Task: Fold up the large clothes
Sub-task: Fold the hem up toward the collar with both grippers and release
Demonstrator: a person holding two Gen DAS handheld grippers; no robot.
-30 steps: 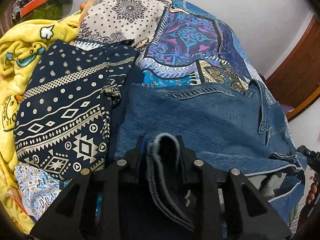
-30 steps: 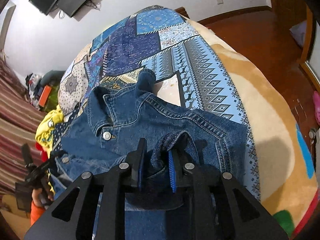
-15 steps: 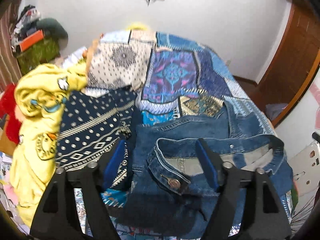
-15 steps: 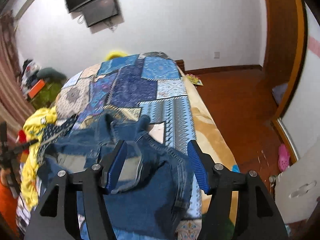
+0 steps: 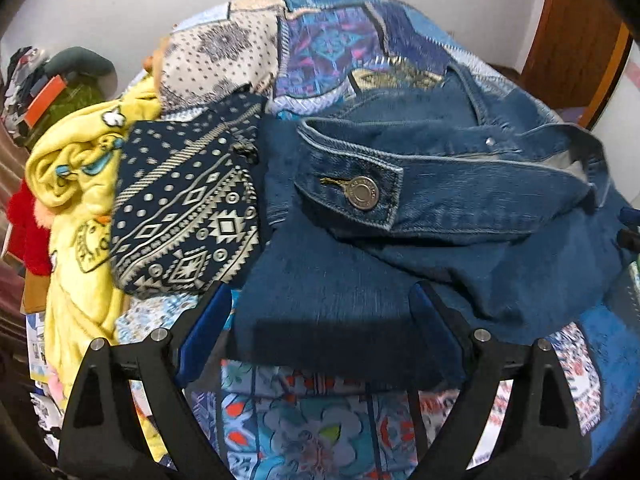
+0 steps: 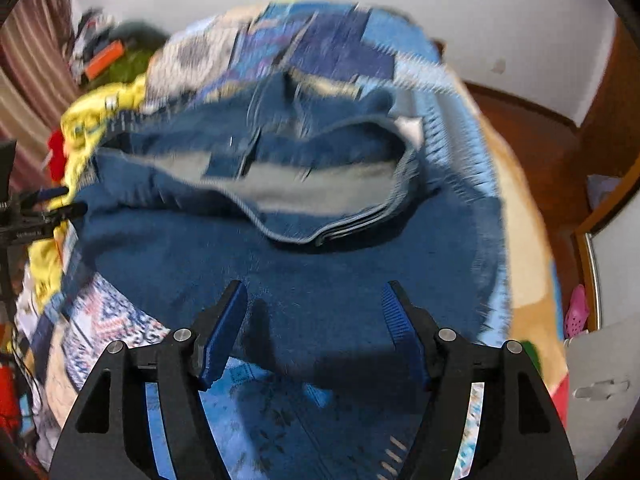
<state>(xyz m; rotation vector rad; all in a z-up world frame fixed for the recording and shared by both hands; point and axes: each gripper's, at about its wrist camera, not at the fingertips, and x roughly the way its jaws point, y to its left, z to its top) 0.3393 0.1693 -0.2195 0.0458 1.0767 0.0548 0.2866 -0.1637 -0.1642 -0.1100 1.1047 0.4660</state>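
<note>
Patchwork quilt (image 5: 320,36) covered the bed, with a navy patterned cloth (image 5: 184,208) and a yellow blanket (image 5: 76,168) at its left side. On the quilt lay the denim jacket (image 5: 400,264), folded, its cuff button facing up. Both the left gripper (image 5: 320,312) and the right gripper (image 6: 314,312) hung above it, fingers spread, gripping nothing.

Both wrist views look down close, sharing the denim jacket (image 5: 400,240).

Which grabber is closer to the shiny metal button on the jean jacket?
Left. The left gripper hovers open just below the button. The right gripper is open over the denim jacket farther right.
</note>
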